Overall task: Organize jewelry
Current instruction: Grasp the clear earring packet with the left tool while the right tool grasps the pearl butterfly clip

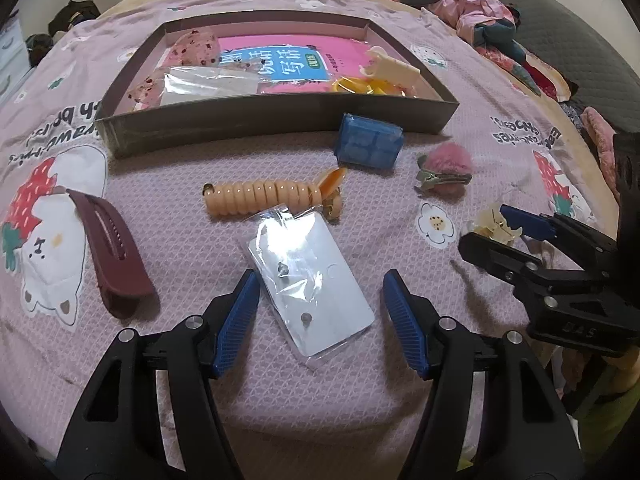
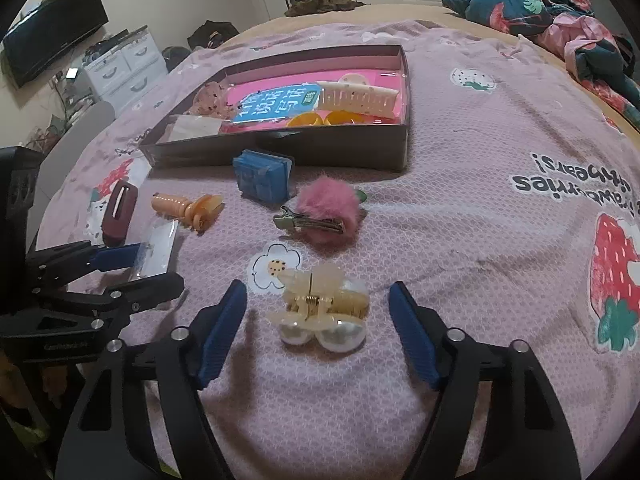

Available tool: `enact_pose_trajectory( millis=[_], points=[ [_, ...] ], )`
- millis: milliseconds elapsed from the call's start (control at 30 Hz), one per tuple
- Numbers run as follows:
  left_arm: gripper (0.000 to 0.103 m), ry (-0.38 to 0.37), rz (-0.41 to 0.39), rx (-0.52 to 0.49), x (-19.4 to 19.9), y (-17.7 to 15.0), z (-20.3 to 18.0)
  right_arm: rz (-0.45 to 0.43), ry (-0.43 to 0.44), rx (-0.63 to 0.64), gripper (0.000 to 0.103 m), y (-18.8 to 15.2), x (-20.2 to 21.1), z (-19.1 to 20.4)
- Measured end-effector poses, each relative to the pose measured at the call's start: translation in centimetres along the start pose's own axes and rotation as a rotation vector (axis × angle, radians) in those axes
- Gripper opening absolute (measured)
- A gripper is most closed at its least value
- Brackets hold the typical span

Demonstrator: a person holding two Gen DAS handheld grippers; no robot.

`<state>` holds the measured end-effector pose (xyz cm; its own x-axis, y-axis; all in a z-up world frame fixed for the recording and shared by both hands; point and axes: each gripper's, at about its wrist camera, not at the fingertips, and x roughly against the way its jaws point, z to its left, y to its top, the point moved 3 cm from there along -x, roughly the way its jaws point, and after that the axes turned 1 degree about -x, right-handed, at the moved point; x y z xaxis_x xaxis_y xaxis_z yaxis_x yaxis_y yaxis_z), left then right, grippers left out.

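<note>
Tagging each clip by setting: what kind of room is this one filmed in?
Most likely a bedroom. The hair clips lie on a pink printed bedspread over what looks like a bed, a rumpled floral quilt is bunched at its far corner, and white drawers stand under a wall-mounted television.

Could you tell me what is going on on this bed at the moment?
A person holding two grippers is sorting hair accessories and jewelry into a shallow box. The left gripper straddles a bagged earring card, jaws open, not gripping yet. The right gripper is open around a pearl claw clip. A spiral hair tie, maroon clip and pink pom-pom clip wait on the blanket.
</note>
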<state>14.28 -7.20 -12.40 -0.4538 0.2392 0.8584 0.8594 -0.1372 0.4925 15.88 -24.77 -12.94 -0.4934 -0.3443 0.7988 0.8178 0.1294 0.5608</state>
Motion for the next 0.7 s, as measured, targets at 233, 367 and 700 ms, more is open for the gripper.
enact_pose_trajectory(
  millis=[233, 367, 700],
  points=[
    [0.055, 0.005, -0.001, -0.006, -0.2, 0.3, -0.2, -0.003, -0.001, 0.005, 0.044, 0.2, -0.1, -0.5],
    [0.044, 0.017, -0.004, -0.005, -0.4, 0.4, -0.1, -0.012, 0.008, -0.017, 0.044, 0.0, 0.4, -1.0],
    [0.037, -0.001, -0.013, 0.007, 0.0, 0.1, 0.2, -0.029, 0.0, -0.037, 0.044, -0.7, 1.8, -1.6]
  ],
)
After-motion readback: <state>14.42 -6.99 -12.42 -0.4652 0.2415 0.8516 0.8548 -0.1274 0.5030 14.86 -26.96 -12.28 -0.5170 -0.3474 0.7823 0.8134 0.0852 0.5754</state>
